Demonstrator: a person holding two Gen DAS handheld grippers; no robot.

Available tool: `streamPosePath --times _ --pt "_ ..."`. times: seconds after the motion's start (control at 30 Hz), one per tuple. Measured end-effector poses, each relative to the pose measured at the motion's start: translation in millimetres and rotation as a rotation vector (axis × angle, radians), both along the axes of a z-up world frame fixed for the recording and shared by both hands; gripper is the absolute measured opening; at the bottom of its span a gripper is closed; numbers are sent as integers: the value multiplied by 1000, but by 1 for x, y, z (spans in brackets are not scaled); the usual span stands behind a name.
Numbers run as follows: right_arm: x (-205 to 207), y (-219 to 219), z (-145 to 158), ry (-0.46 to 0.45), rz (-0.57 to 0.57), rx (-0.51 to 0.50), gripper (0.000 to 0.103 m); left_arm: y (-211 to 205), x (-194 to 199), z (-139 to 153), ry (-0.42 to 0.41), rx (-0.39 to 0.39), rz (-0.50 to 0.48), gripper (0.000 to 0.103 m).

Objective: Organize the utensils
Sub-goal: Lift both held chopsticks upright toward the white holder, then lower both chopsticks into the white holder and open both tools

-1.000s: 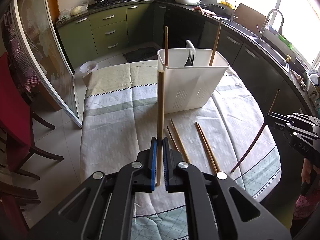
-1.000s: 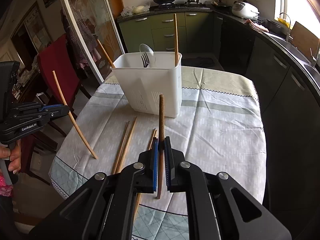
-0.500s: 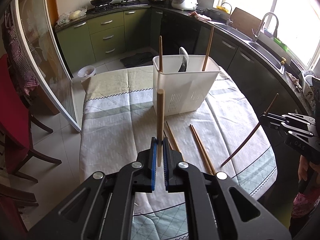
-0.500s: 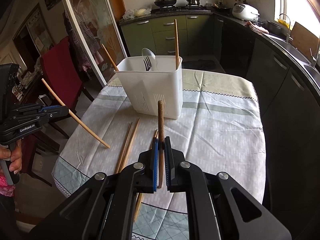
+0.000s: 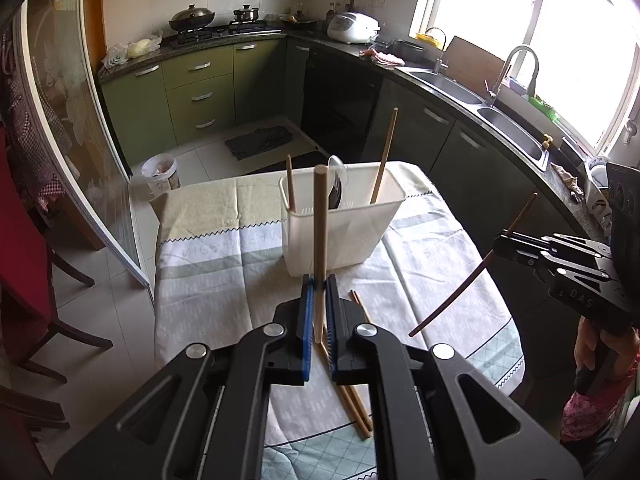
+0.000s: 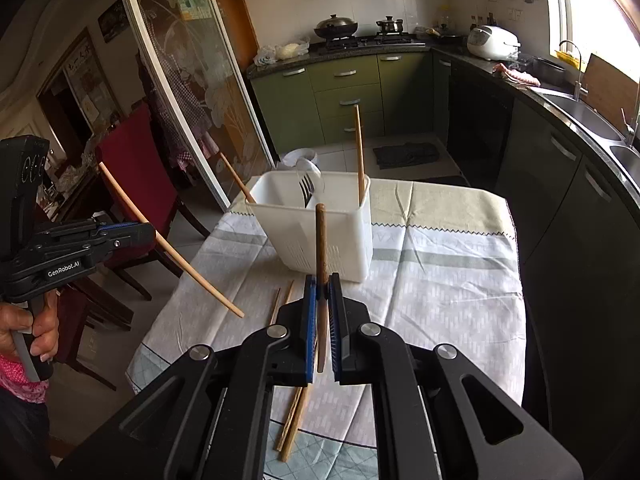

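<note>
Wooden chopsticks sit clamped in both grippers' fingers, left [image 5: 319,312] and right [image 6: 321,300], above the tablecloth [image 6: 440,280].

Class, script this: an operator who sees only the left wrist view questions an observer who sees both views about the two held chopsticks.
Operator: Is my chopstick's lower tip resting on the table?
Observer: No. From the right wrist view the pale chopstick hangs tilted in the left gripper, its tip apparently clear of the tablecloth.
Operator: Is the other gripper properly shut?
Observer: Yes. The right gripper has both fingers pressed on the dark chopstick, with no gap showing.
</note>
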State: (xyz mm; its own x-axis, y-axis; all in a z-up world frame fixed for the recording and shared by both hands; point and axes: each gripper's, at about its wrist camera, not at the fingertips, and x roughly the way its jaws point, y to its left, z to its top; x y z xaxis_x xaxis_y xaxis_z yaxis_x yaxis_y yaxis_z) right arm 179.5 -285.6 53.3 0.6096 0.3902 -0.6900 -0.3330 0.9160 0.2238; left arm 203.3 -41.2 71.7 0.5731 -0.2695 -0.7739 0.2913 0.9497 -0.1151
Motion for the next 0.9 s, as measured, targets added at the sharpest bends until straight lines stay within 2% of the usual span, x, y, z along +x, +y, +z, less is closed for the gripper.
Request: streamPosePath --times 0.13,0.33,0.5,0.67,0.9 --pt "8 -9 40 -72 -15 46 7 -10 9 36 -44 -22 -11 6" --pt "24 -24 96 -198 -59 124 7 -25 26 90 -178 -39 0 6" --pt "53 -25 119 -275 -95 164 7 -34 53 102 -265 -27 35 6" --pt "91 -11 107 -285 -110 145 7 -37 87 76 -233 -11 61 6" --pt "131 12 35 -140 -81 81 7 -36 117 18 -96 23 66 6"
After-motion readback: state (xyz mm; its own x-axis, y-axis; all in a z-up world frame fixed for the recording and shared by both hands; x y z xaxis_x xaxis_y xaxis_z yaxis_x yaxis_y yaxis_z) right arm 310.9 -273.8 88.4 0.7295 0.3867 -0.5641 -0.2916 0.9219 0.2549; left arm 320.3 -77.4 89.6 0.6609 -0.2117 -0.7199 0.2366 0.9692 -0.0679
